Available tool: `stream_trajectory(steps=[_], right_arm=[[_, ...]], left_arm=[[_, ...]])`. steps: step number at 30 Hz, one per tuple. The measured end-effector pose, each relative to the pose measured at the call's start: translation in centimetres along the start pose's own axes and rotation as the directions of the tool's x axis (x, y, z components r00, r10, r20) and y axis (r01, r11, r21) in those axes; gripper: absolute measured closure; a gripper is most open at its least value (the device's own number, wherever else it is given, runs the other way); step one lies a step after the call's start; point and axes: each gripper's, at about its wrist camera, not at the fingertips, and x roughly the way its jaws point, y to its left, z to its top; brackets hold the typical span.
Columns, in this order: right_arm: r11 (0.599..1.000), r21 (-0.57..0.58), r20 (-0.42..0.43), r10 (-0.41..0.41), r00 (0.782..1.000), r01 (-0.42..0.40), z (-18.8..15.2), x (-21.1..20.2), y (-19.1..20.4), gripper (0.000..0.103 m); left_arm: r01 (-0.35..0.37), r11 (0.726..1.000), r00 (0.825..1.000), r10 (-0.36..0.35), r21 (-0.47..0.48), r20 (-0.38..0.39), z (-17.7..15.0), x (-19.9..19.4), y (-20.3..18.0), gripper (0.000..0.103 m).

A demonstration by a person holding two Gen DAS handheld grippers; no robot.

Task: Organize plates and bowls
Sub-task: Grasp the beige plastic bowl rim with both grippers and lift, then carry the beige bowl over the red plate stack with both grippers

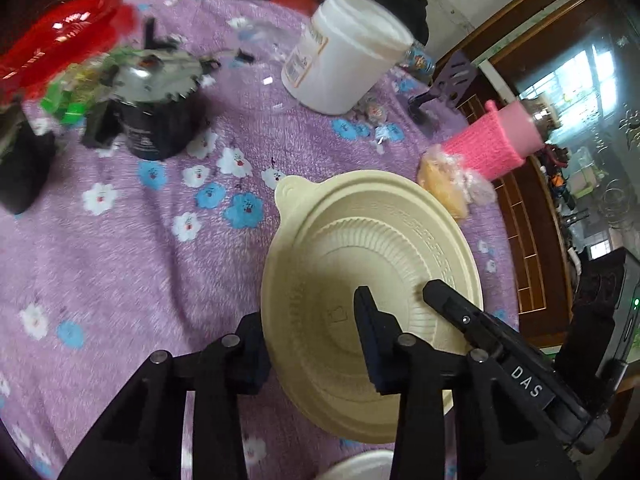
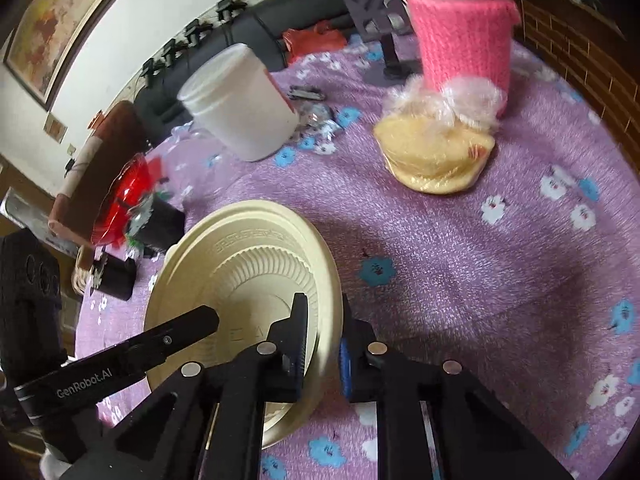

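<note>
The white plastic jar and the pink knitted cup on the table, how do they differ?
The white plastic jar is plain smooth plastic with a label on its side; the pink knitted cup wears a fuzzy knit sleeve. The jar stands near the far side of the purple flowered cloth, while the cup stands right behind a yellow bagged item. The jar looks wider. Both stand upright on the cloth, untouched by either gripper.

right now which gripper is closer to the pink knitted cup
Right. The right gripper clamps the cream plate on the edge facing the pink knitted cup; the left gripper holds the plate's opposite edge, farther away.
</note>
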Motion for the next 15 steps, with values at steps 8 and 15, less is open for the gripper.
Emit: stream_trajectory(steps=[8,15], right_arm=[[0.994,-0.082,0.049,0.079,0.996,-0.075,-3.3,-6.0,4.4,0.089],[0.972,-0.181,0.079,0.167,0.983,-0.151,-8.4,-10.8,9.5,0.088]], left_arm=[[-0.044,0.999,0.994,0.042,0.019,0.106,-5.0,-8.7,-0.5,0.067],[-0.057,0.998,0.974,0.051,0.019,0.223,-11.4,-16.5,1.2,0.067]])
